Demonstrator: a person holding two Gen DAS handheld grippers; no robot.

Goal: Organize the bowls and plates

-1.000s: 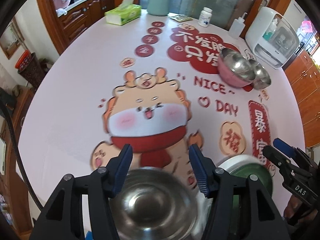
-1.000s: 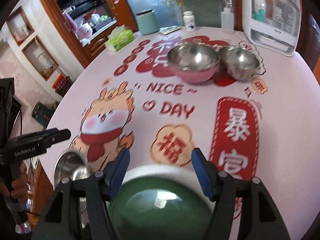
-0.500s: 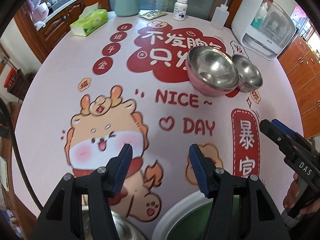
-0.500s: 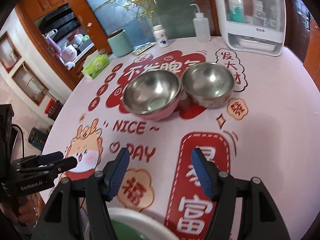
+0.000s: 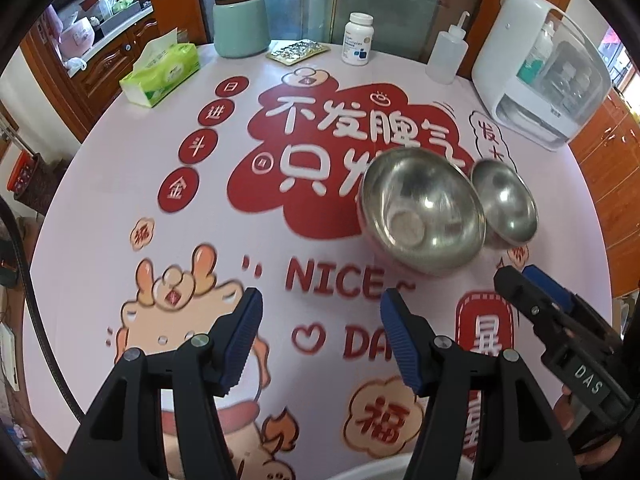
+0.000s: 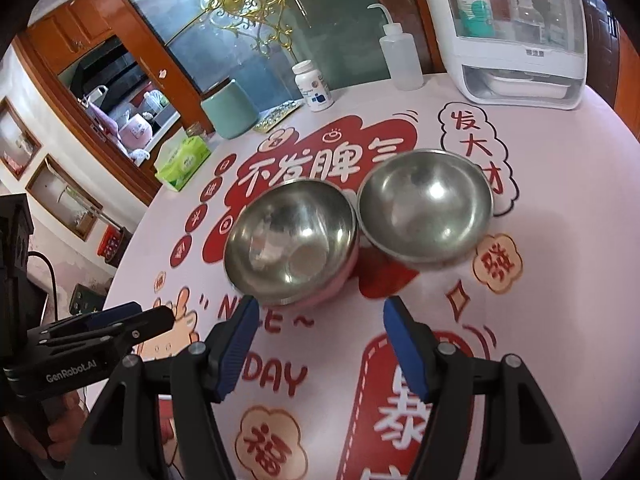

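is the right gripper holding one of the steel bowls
No, the right gripper is open and empty, short of the pink-sided steel bowl.

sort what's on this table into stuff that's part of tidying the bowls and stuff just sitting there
Part of the job: pink-sided steel bowl, plain steel bowl, white plate rim.

Just lying about: tissue pack, green canister, pill bottle, squeeze bottle, white appliance, blister pack.

Open left tongs point(image 5: 320, 340) hang above the tablecloth point(image 5: 120, 184), near two steel bowls point(image 5: 424, 212).
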